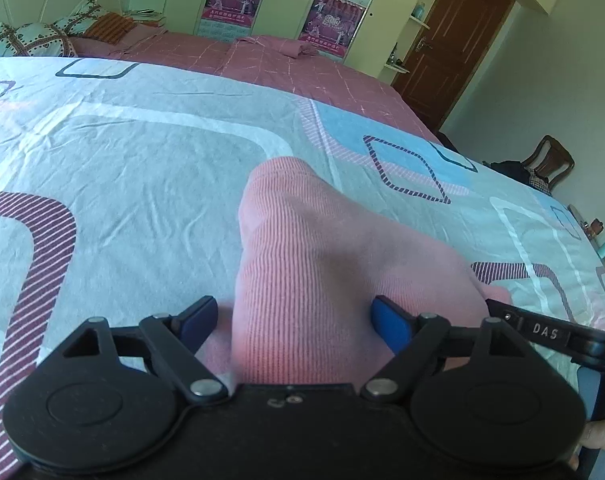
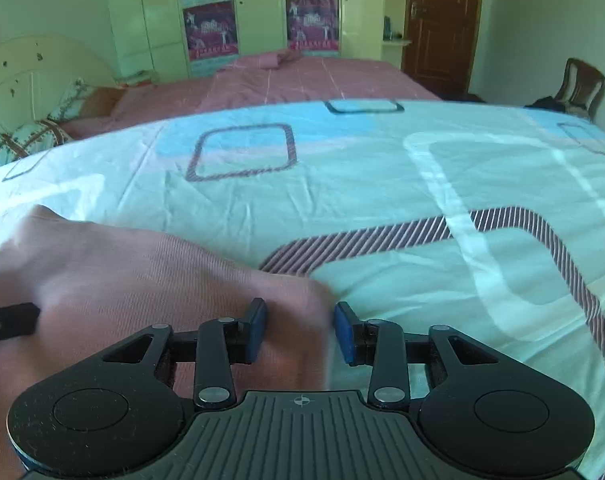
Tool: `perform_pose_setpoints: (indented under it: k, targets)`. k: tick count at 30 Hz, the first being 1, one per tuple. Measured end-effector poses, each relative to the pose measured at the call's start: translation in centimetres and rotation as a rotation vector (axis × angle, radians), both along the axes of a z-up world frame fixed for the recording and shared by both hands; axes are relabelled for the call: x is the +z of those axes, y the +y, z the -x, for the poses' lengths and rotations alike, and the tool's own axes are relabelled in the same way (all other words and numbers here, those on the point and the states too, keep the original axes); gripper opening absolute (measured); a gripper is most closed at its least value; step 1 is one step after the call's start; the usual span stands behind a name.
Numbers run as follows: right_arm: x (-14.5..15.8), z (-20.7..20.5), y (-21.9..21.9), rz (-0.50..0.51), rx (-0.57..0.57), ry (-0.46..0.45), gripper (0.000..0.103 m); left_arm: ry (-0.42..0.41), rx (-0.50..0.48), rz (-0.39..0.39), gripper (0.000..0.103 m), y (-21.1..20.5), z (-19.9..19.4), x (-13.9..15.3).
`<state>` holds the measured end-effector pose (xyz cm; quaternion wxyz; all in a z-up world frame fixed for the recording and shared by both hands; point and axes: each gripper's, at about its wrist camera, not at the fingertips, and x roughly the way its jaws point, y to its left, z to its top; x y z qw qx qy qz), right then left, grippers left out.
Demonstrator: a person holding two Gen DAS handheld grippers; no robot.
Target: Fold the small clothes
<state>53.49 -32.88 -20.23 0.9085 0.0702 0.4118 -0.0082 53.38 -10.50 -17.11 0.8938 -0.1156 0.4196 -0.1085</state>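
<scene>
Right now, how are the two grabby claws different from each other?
The left gripper is opened wide, with the pink garment filling the gap between its blue pads. The right gripper is opened less, and only the garment's edge sits between its pads, the patterned sheet beside it. Neither pinches the cloth.

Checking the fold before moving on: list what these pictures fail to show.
- Near edge of the pink garment: left wrist view, hidden under the left tongs.
- Garment's left side: right wrist view, cut off by the frame edge.
- Garment's corner between the right tongs: blurred; contact unclear.
</scene>
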Motion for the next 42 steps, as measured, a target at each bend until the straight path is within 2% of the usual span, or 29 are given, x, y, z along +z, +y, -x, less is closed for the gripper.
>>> perform_pose_setpoints:
  k: [3,6,12,17,23,24,26,29,37,42]
  targets:
    - [1.1,0.5,-0.6,-0.032,-0.003,0.002,0.039,-0.008,0.001,-0.021,0.083,0.0,0.6,0.9]
    - [2.8,2.2,-0.6,-0.058,0.013,-0.039,0.039,-0.014,0.003,-0.009,0.081,0.3,1.5,1.7]
    - [5.2,5.7,0.3,-0.068,0.08,-0.104,0.039,-0.044,-0.017,-0.035,0.08,0.9,4.6,2.6]
    - [4.9,8.1,1.9,-0.039,0.148,-0.097,0.038,-0.02,-0.021,-0.023,0.08,1.2,6.5,2.0]
    - [1.8,8.5,2.6,0.062,0.156,-0.031,0.038,0.0,-0.025,-0.024,0.081,0.5,6.9,0.8]
    - [1.3,8.4,2.3,0.064,0.144,-0.021,0.039,0.002,-0.024,-0.025,0.081,0.4,6.9,0.6]
    - [0.7,8.2,1.2,-0.001,0.118,-0.011,0.039,0.0,-0.02,-0.032,0.081,0.1,7.0,0.7]
    - [1.1,8.2,1.0,-0.012,0.107,0.0,0.039,0.002,-0.02,-0.039,0.081,0.0,7.5,1.2]
    - [5.0,12.6,1.2,-0.024,0.167,-0.08,0.039,-0.019,-0.051,-0.042,0.08,0.8,10.7,2.2]
    - [5.0,15.7,1.6,-0.013,0.201,-0.071,0.039,0.044,-0.081,-0.039,0.081,1.3,12.7,1.0]
